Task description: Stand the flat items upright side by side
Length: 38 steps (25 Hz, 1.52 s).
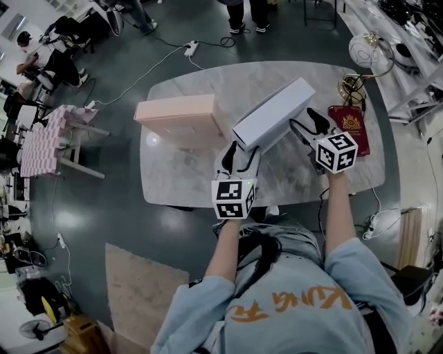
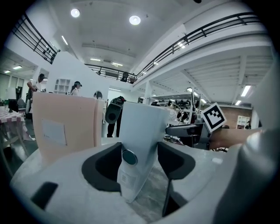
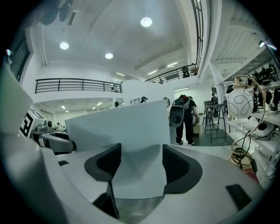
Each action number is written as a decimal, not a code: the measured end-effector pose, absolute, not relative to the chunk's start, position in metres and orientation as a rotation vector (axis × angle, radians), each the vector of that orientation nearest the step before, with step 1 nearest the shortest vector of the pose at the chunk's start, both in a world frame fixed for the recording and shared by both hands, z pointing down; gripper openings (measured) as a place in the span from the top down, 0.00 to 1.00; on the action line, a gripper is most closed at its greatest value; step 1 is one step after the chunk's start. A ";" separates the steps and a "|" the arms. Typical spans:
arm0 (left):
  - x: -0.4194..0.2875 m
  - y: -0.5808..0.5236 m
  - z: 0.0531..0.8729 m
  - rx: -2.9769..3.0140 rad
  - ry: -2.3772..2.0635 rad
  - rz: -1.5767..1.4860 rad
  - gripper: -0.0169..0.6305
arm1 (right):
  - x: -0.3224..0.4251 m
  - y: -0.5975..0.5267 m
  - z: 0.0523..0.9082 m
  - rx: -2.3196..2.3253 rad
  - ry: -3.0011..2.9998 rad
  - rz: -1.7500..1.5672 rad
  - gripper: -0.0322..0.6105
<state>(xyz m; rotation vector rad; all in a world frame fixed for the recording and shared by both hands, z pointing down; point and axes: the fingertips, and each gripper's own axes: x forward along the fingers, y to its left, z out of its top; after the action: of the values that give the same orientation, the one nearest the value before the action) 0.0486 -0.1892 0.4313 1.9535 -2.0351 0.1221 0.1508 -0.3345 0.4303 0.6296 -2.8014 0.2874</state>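
Observation:
A long white flat box [image 1: 273,110] lies slanted over the marble table [image 1: 180,180], between my two grippers. My left gripper [image 1: 242,148] is shut on its near end; in the left gripper view the box's narrow end [image 2: 140,131] stands between the dark pads of the left gripper [image 2: 139,159]. My right gripper [image 1: 308,124] is shut on the box's right long side, and the box [image 3: 127,127] fills the gap between the pads of the right gripper [image 3: 140,168]. A pink flat box [image 1: 176,114] stands on its edge just left of the white one, also visible in the left gripper view [image 2: 65,129].
A red booklet [image 1: 349,128] lies at the table's right edge, with a gold wire stand [image 1: 356,83] behind it. A power strip [image 1: 192,48] and cable lie on the floor beyond the table, where a person's legs [image 1: 249,17] stand. Checked stools [image 1: 45,142] are at the left.

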 end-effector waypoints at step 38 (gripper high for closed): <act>-0.074 -0.078 0.467 2.285 -1.484 -0.008 0.68 | 0.088 -0.187 0.416 1.628 -2.471 0.310 0.69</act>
<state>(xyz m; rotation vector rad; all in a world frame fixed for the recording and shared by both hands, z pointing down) -0.0737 -0.0784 0.4669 2.2847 -1.4837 -0.0076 0.0875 -0.1872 0.4163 1.6282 -2.4707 0.3102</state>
